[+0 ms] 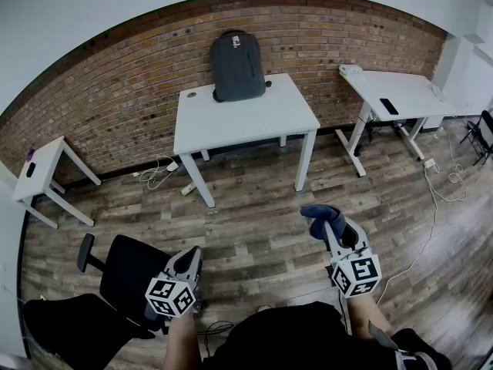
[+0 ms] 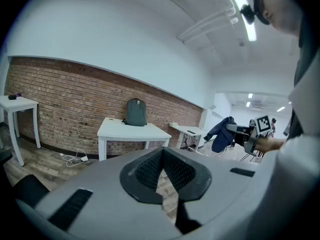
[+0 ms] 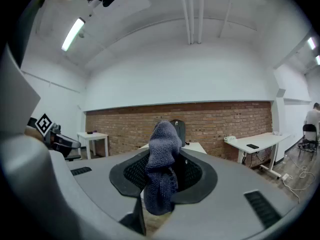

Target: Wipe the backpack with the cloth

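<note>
Now the right gripper [image 1: 331, 223] clamps the blue knitted cloth [image 3: 161, 156]. The left gripper [image 2: 162, 156] is closed and empty. At twelve o'clock, the grey backpack [image 1: 236, 66] stands upright on the white desk [image 1: 254, 118].

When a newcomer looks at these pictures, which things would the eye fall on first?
A grey backpack stands upright on the white table, against the brick wall. Nearer, the right gripper is shut on a dark blue cloth, far from the backpack. The left gripper is shut and empty, near a black chair.
</note>
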A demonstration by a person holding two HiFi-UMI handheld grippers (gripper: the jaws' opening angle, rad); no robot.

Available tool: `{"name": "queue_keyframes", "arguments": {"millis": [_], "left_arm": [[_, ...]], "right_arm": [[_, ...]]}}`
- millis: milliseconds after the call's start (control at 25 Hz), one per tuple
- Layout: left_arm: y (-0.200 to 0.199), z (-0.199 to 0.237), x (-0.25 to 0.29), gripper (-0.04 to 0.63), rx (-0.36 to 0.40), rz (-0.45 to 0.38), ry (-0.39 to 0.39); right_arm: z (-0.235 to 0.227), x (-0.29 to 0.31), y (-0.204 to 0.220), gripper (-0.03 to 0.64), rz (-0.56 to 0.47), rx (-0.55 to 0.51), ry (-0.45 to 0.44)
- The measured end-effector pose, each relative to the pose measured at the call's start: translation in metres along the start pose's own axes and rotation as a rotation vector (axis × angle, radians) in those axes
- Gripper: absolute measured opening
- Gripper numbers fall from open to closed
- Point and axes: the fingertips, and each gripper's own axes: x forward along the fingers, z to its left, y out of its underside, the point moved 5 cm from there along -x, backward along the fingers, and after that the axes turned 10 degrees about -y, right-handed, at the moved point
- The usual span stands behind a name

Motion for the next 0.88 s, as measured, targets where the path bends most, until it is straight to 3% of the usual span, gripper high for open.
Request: {"name": "queue_keyframes", "arguments": {"millis": [400,880], "left_arm": [[0.002,0.038,-0.011,-0.004,-0.021,-0.006,-0.014],[-0.001,0.053,0.012,-0.003,-0.02,-0.01,-0.03]], "right_arm": [[0.025,0.017,0.003,0.101,0.024,-0.017,0.002],[0.004,0.052,-0.001,0.101,-0.015,-0.026,0.006]]}}
